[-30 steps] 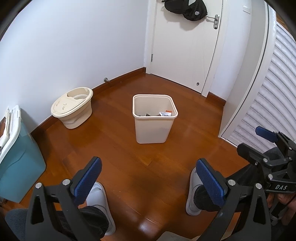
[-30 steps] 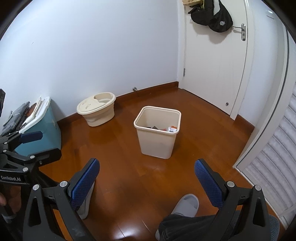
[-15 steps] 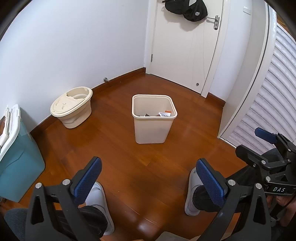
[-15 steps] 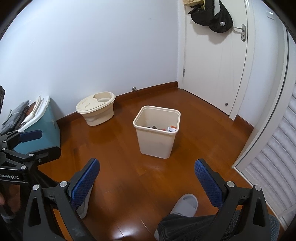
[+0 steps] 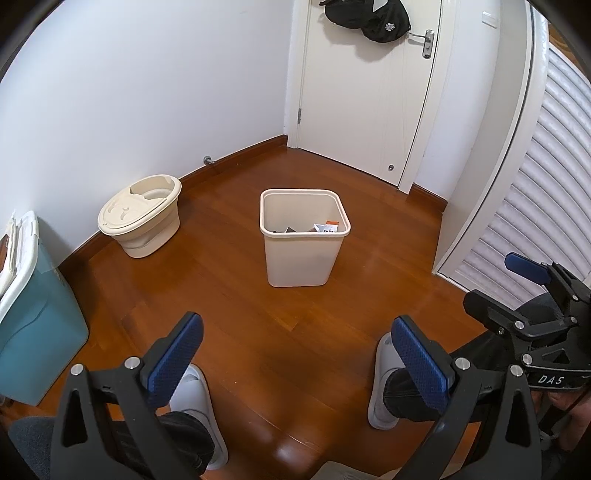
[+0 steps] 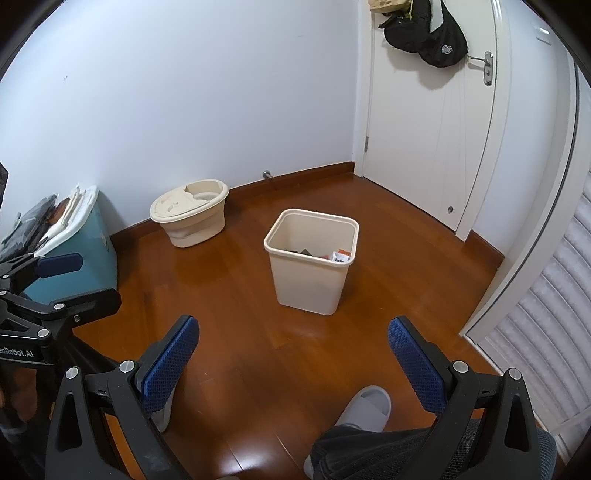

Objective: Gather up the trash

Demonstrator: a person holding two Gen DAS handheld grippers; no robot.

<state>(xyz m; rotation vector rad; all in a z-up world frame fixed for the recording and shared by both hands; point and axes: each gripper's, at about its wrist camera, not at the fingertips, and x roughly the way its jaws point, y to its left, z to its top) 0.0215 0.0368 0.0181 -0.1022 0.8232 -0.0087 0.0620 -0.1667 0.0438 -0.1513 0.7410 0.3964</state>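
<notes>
A cream square bin (image 5: 303, 238) (image 6: 312, 258) stands on the wooden floor in mid-room, with wrappers (image 5: 325, 228) (image 6: 340, 256) lying inside it. My left gripper (image 5: 297, 345) is held open well short of the bin, with nothing between its blue pads. My right gripper (image 6: 293, 349) is open too, empty, and also some way back from the bin. Each gripper shows at the edge of the other's view: the right one (image 5: 532, 295) at the far right, the left one (image 6: 55, 280) at the far left.
A cream lidded bucket (image 5: 142, 214) (image 6: 192, 210) sits by the left wall. A teal box (image 5: 33, 317) (image 6: 74, 251) is at the left. A white door (image 5: 369, 103) with a black bag (image 5: 369, 16) is behind the bin. Slatted doors (image 5: 535, 192) are at the right. A person's slippered feet (image 5: 195, 402) rest on the floor.
Both views have shifted very slightly; the bin sits a touch higher and further left in the left wrist view. Both grippers stay open.
</notes>
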